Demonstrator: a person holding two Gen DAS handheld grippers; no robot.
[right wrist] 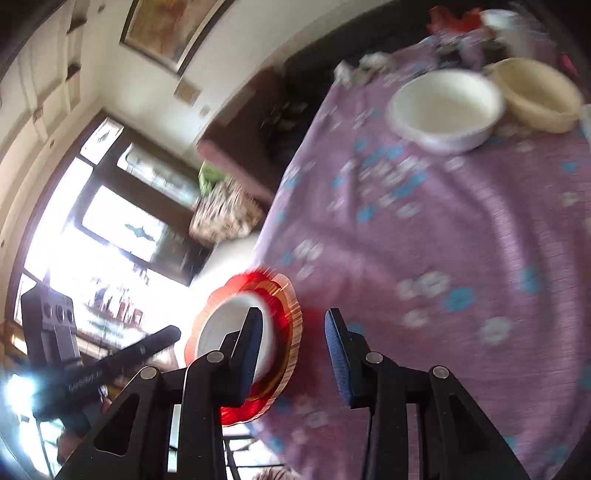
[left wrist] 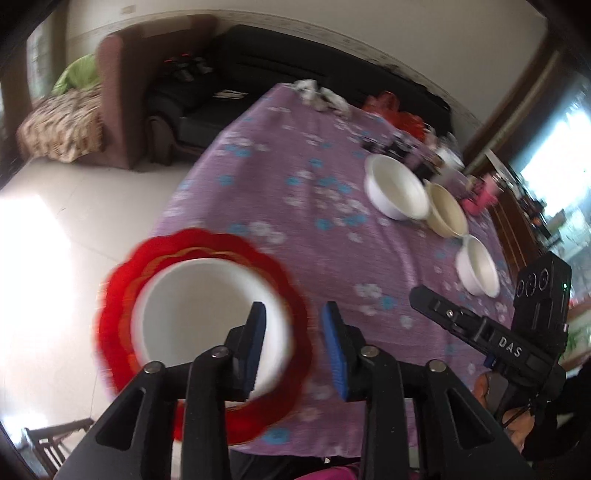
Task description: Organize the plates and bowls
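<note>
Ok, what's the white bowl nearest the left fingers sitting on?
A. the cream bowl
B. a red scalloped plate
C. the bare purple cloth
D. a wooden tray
B: the white bowl rests inside the red scalloped plate at the table's near corner, apart from the other bowls farther back on the purple cloth.

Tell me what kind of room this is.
Most likely a home living and dining room. A dark sofa stands by the wall behind a table under a purple flowered cloth, a framed picture hangs above, and bowls sit on the table.
</note>
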